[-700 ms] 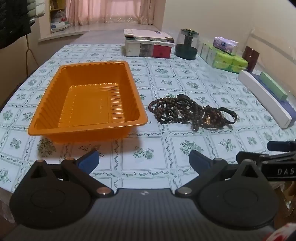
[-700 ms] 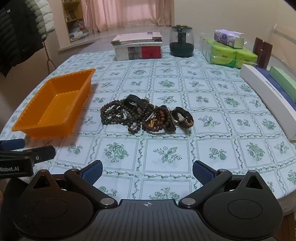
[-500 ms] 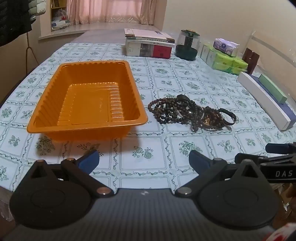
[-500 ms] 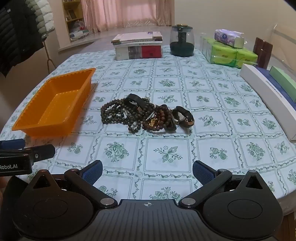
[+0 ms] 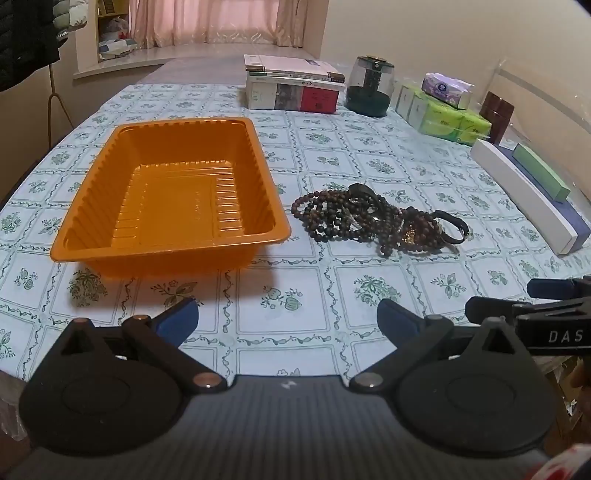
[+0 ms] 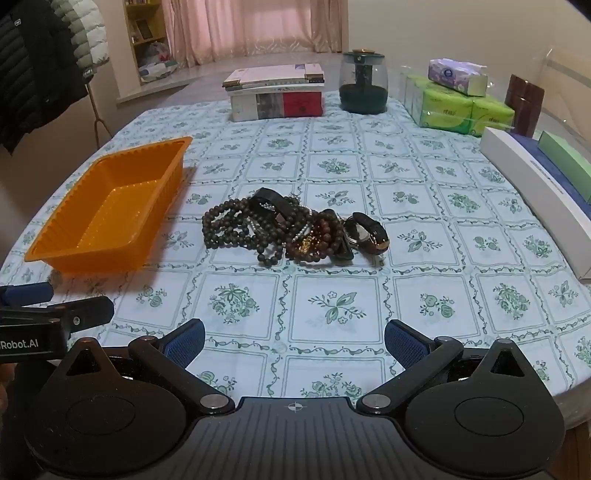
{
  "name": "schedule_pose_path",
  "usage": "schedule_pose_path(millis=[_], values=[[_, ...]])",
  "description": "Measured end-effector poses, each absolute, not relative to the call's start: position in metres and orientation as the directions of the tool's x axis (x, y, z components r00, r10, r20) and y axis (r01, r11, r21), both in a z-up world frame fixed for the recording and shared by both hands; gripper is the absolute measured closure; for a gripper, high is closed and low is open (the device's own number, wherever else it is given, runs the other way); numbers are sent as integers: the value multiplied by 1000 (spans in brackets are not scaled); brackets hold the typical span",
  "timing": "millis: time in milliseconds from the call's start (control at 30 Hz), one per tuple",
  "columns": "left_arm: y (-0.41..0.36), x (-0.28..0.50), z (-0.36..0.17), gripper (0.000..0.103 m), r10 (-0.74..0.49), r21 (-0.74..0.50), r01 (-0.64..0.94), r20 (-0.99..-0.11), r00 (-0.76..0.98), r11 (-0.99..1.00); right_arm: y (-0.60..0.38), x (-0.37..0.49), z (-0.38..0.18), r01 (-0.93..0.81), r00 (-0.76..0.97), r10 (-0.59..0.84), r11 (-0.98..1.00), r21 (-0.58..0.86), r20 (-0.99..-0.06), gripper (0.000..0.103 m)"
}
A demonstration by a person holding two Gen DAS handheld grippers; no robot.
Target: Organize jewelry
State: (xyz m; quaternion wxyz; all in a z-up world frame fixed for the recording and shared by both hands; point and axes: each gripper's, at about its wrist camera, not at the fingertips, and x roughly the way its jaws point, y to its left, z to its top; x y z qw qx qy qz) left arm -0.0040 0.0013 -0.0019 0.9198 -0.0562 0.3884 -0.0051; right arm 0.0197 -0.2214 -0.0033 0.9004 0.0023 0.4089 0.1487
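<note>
Jewelry pile (image 6: 295, 232) sits mid-table on the floral tablecloth (image 6: 332, 310), just right of the orange tray (image 5: 170, 199) and apart from it w/ a strip of cloth between. Pile = several dark beaded bracelets tangled together, a black band lying on top toward the far side, plus a watch (image 6: 365, 232) w/ dark strap at the right end, touching the beads. Tray holds nothing; ribbed walls, long side running away from the cameras.

Left gripper (image 5: 288, 317) hangs over the near table edge, tilted down toward the tray's near right corner. Jaws spread wide, blue pads (image 5: 177, 319) well apart, nothing between them but cloth. Right gripper (image 6: 293, 343) same story: jaws at full spread, nothing gripped, pointed down at the cloth w/ the pile straight ahead, well beyond the pads. Each gripper shows at the edge of the other's view, side by side, not touching.

Far side of table: stack of books (image 6: 275, 94), dark-based glass jar (image 6: 364, 86) just right of it. Right edge: green tissue packs (image 6: 465, 110) w/ a purple-white tissue pack (image 6: 456, 75) on top, brown box (image 6: 524, 103) beyond, long white box (image 6: 535, 192) w/ a green box (image 6: 565, 158) beside it. Dark jacket (image 6: 33, 70) hangs at far left; pink curtains (image 6: 255, 29) at back.
</note>
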Motion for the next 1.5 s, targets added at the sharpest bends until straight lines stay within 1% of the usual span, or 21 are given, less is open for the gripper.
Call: schedule_pose_path(millis=[1500], values=[[0,-4,-4,1,-63,-118,-32,-718,694,993,-222,20,-3,-258,625,265,958,127,-734,0]])
